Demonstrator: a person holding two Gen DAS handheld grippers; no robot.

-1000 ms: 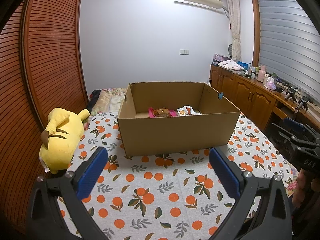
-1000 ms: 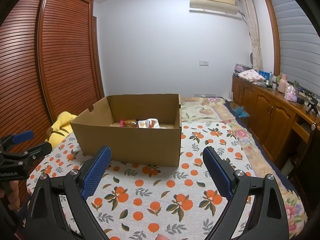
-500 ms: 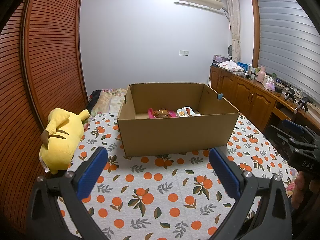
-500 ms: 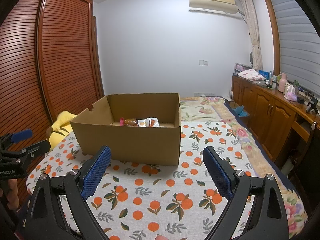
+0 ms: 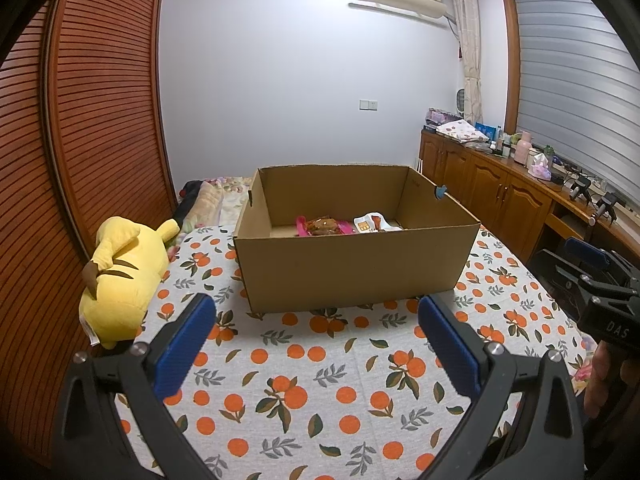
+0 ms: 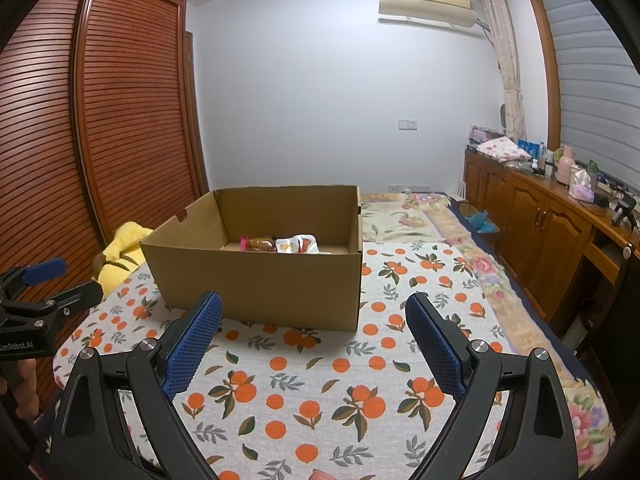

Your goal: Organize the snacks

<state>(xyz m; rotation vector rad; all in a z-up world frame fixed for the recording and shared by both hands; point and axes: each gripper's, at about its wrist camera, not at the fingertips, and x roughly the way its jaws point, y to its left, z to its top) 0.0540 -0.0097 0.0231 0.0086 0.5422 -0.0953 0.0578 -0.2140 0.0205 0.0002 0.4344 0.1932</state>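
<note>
A: Two sets of tongs, both spread wide with nothing in them. Going from the left: the yellow plush toy (image 5: 120, 276) lies at the bed's edge by the slatted wardrobe (image 5: 80, 160), then the cardboard box (image 5: 352, 268) sits mid-spread on the orange-print cover (image 5: 304, 380).

B: Anything changed over the last second?

A: Almost nothing. Box, packets and cover lie where they were in the earlier pictures, and the left tongs (image 5: 316, 344) and right tongs (image 6: 314, 340) hang at the same width. I'd judge it a pause, maybe with the sorting done, since no loose snack shows on the cover.

B: Where are the snacks?

A: Inside the box, on its floor toward the far wall: a pink-edged packet (image 5: 324, 226) with a white packet (image 5: 374, 224) just to its right.

B: What does each view add?

A: The left wrist view catches the right tool at its right edge, plus a small blue scrap on the box's right rim. The right wrist view shows the left tool at its left edge, the floral bedding (image 6: 416, 216) beyond the box, and the wooden cabinets (image 6: 540, 224) along the window wall
</note>
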